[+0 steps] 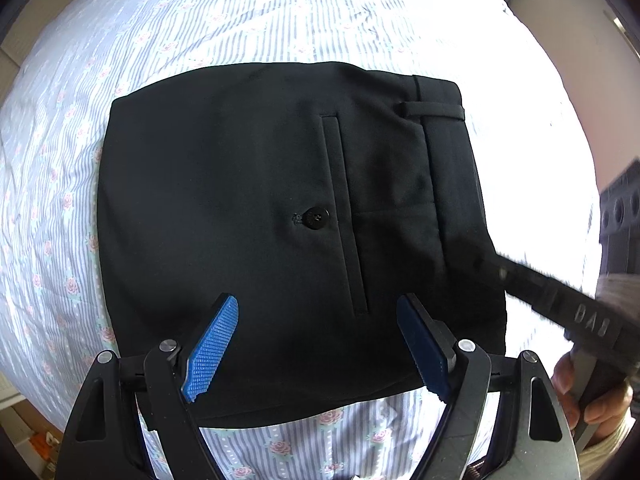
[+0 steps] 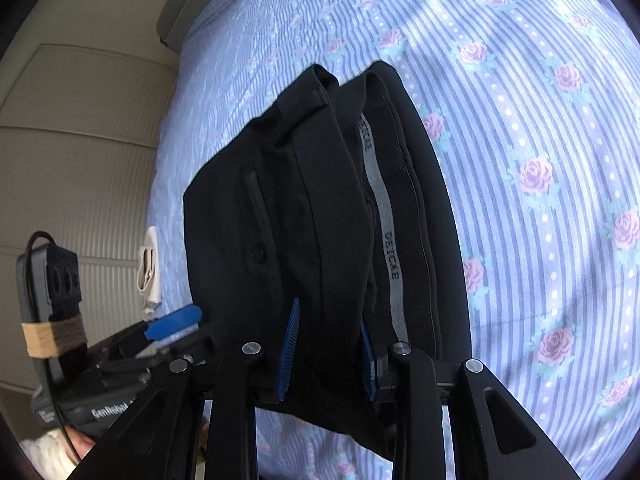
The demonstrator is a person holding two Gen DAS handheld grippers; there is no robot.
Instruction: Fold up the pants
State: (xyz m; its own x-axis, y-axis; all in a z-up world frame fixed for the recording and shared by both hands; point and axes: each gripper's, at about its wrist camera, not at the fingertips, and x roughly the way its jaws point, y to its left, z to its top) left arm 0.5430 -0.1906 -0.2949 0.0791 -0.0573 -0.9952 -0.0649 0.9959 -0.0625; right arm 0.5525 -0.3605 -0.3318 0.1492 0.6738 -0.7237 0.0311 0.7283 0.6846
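The black pants (image 1: pixel 280 240) lie folded into a compact rectangle on the bed (image 1: pixel 200 20), whose sheet is striped blue with pink roses. Their back pocket and its button (image 1: pixel 317 217) face up, and the waistband with a belt loop (image 1: pixel 432 110) forms one short side. The left tongs (image 1: pixel 316 344) hang straight over the pants near the pocket's end, blue pads spread wide with nothing between them. The right tongs (image 2: pixel 328 350) come in at a slant at the waistband corner, pads pinching a lifted fold of black cloth there, so the grey inner waistband tape (image 2: pixel 384 220) shows.
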